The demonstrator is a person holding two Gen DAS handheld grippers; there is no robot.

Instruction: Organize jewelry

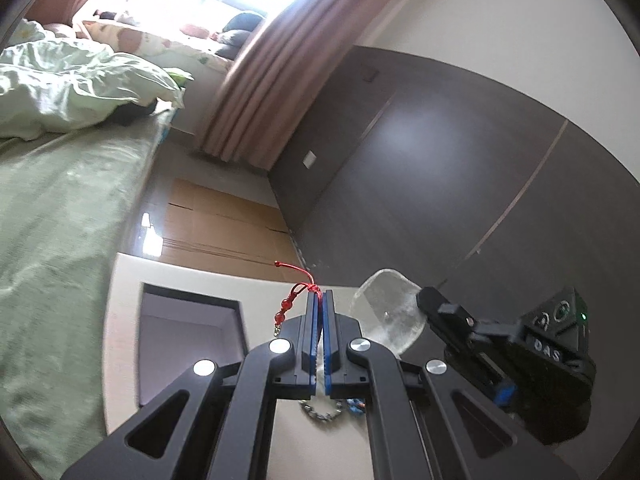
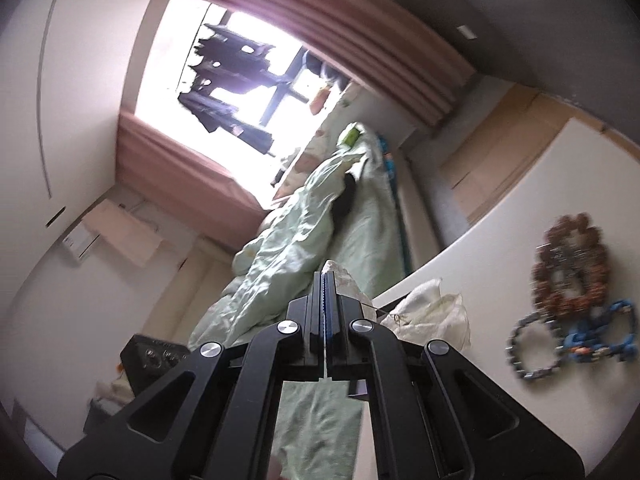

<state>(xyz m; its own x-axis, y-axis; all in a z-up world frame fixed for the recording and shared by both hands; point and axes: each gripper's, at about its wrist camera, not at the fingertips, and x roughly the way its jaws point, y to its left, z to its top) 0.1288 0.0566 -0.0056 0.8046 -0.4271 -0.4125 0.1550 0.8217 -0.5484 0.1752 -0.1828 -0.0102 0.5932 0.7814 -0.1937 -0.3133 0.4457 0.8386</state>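
My left gripper (image 1: pixel 320 294) is shut on a red cord bracelet (image 1: pixel 294 298) with red beads, which hangs off its tip above the white table (image 1: pixel 192 276). An open grey-lined box (image 1: pixel 188 332) sits just left of it. My right gripper (image 2: pixel 325 276) is shut on a clear plastic bag (image 2: pixel 432 312), also seen in the left wrist view (image 1: pixel 386 308). A brown bead bracelet (image 2: pixel 572 264), a grey bracelet (image 2: pixel 532 350) and a blue bracelet (image 2: pixel 600 332) lie on the table at the right.
A bed with green bedding (image 1: pixel 60 208) stands left of the table. Cardboard (image 1: pixel 224 220) lies on the floor beyond it, by a dark cabinet wall (image 1: pixel 440 168) and pink curtains (image 1: pixel 272 80).
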